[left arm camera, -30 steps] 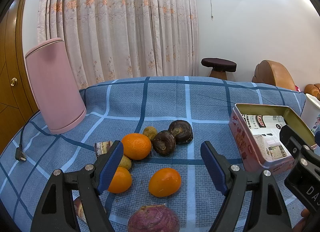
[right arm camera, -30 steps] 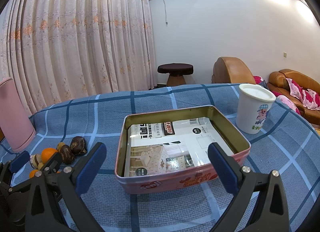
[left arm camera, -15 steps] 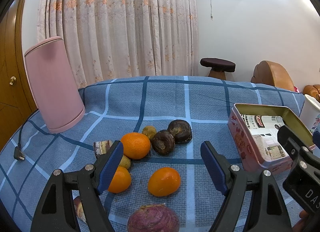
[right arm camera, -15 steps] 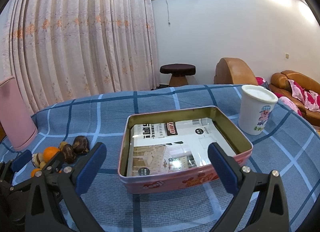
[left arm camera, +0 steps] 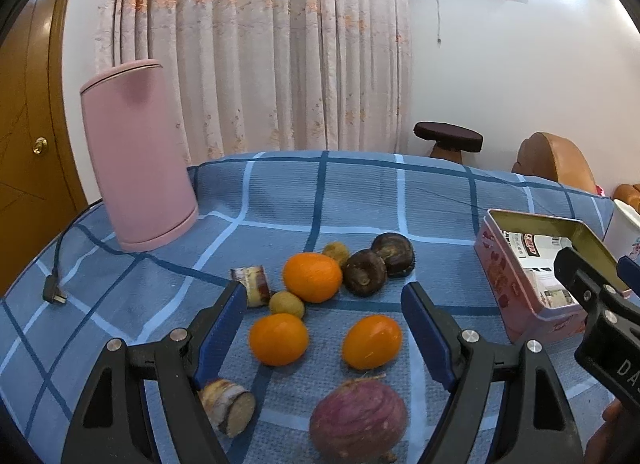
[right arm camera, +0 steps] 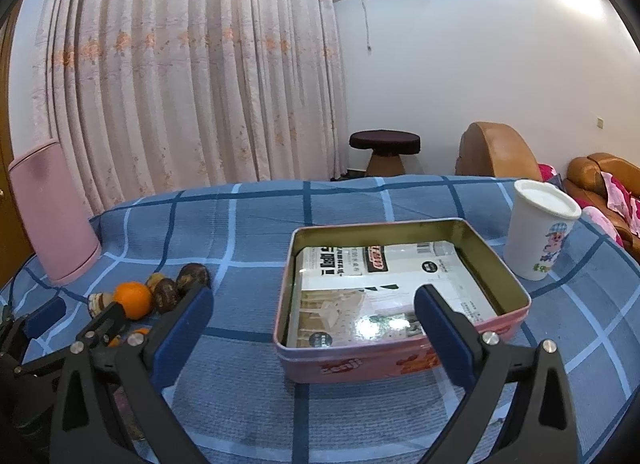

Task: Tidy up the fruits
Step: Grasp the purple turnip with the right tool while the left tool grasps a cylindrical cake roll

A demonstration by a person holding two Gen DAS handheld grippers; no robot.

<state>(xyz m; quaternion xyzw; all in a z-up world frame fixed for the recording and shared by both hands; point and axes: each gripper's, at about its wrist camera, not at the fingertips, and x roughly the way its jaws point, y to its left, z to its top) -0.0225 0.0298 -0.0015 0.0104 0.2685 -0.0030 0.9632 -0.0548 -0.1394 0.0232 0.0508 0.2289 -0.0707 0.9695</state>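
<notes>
Three oranges lie on the blue checked cloth in the left wrist view: a far one [left arm camera: 312,276], a near left one [left arm camera: 278,338] and a near right one [left arm camera: 371,340]. Two dark brown fruits [left arm camera: 365,272] [left arm camera: 393,249], two small yellowish fruits [left arm camera: 286,304], two cut cane pieces [left arm camera: 253,284] [left arm camera: 228,406] and a purple round root [left arm camera: 357,422] lie around them. My left gripper [left arm camera: 324,322] is open and empty, above the near oranges. My right gripper [right arm camera: 312,328] is open and empty, just in front of the pink tin [right arm camera: 400,360], which holds a printed packet [right arm camera: 380,288].
A pink kettle [left arm camera: 138,151] with a cord and plug [left arm camera: 54,294] stands at the left. A white cup [right arm camera: 538,229] stands right of the tin. The tin [left arm camera: 516,304] and my right gripper's body [left arm camera: 600,312] show in the left wrist view.
My left gripper has shifted left, so the fruits sit further right between its fingers. My right gripper has turned left, so the tin sits further right. Nothing was grasped.
</notes>
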